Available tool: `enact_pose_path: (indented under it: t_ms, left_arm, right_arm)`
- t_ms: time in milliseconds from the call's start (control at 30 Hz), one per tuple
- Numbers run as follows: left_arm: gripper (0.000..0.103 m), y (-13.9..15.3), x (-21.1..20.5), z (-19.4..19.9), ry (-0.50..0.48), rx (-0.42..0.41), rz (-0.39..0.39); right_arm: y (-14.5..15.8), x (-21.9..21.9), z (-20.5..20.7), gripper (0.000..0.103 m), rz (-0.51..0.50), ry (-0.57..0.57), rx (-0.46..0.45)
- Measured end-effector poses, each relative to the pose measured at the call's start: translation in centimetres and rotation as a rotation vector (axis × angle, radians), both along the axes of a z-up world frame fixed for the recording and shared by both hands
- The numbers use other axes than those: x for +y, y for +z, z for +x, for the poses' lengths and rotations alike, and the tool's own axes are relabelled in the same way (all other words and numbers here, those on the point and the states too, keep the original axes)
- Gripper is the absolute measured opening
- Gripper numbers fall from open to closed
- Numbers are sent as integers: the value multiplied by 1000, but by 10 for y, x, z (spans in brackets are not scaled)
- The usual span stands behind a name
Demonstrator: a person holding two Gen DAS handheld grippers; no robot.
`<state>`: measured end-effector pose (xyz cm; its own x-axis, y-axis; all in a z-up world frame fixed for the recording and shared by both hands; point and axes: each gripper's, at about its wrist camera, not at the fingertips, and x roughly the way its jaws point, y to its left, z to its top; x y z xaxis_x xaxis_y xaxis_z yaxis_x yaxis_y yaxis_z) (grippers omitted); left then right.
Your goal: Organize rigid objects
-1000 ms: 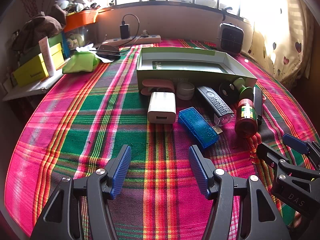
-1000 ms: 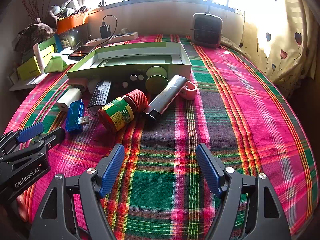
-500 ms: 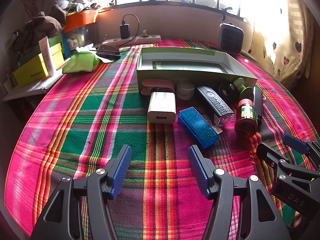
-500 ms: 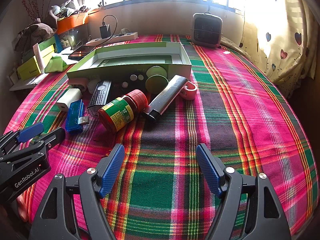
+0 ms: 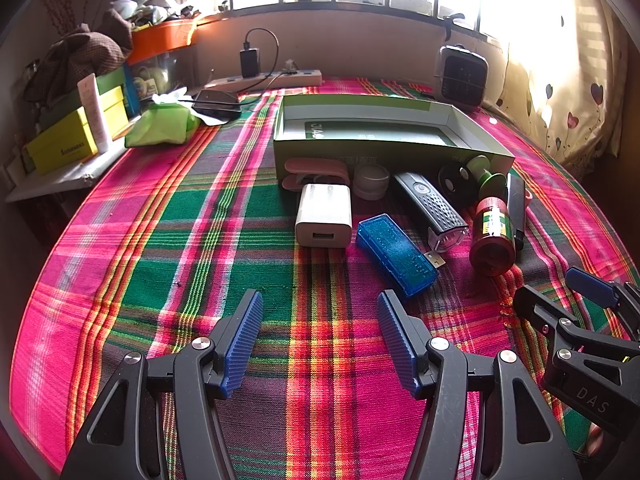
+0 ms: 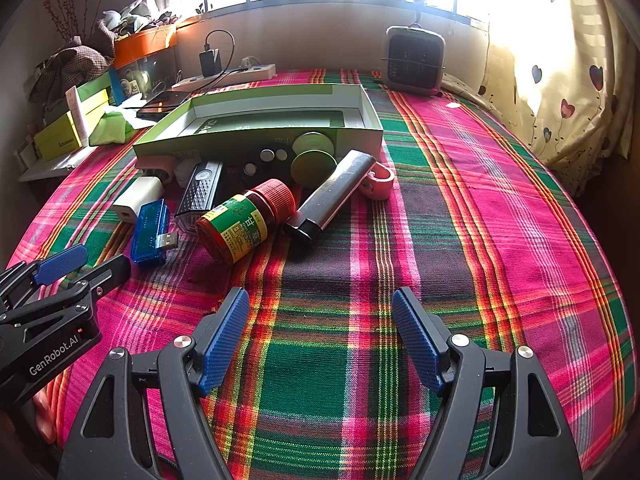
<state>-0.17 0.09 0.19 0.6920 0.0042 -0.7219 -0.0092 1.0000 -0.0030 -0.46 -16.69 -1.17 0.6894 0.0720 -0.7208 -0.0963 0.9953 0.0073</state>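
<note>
My left gripper [image 5: 320, 340] is low over the cloth [image 5: 160, 240], and its two blue pads are wide apart with nothing between them. Just ahead of it lie the white charger [image 5: 324, 216] and the blue stick [image 5: 394, 254]. The stick lies slanted, with its metal plug pointing right, and its near end is close to my right-side pad.

My right gripper [image 6: 320, 340] is wide apart too and holds nothing. The things are ahead of it and to the left. The jar [image 6: 244, 220] lies on its side with its red cap pointing away from me. The lighter [image 6: 332, 194] lies slanted, just right of the jar. A pink ring [image 6: 380, 182] touches the far end of the lighter.

All the small things sit in a row, close together, against the near wall of the box [image 5: 384, 150]. The black torch [image 5: 430, 206] lies between the stick and the jar. A small white pot [image 5: 371, 181] and a pink case [image 5: 316, 172] sit right by the box wall.

The box is green outside and white inside. It is open on top, and I see only a flat dark sheet in it.

There is lots of bare cloth near me and on the right side. The left side is bare too, up to the shelf [image 5: 60, 180] edge. A heater [image 6: 414, 60] stands far back by the window.
</note>
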Motion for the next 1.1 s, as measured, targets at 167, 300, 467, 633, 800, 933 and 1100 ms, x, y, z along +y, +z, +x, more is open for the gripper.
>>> enact_pose_path:
  t_ms: [167, 300, 467, 633, 800, 933, 1100]
  left_arm:
    - [59, 0, 0, 0, 0, 0, 0]
    - [59, 0, 0, 0, -1, 1, 0]
    - [59, 1, 1, 1, -20, 12, -1]
    - [59, 2, 5, 5, -41, 28, -22]
    - [59, 4, 10, 11, -59, 45, -52]
    - [59, 5, 14, 16, -64, 60, -68]
    - [59, 7, 19, 24, -64, 75, -86]
  right_arm:
    - [0, 0, 0, 74, 0, 0, 0]
    - [-1, 2, 1, 74, 0, 2, 1]
    - [1, -2, 1, 74, 8, 15, 5]
    - [6, -13, 8, 74, 61, 15, 15]
    - [20, -21, 17, 74, 88, -17, -30]
    - [23, -25, 34, 74, 103, -50, -24]
    - [21, -30, 55, 74, 142, -91, 12]
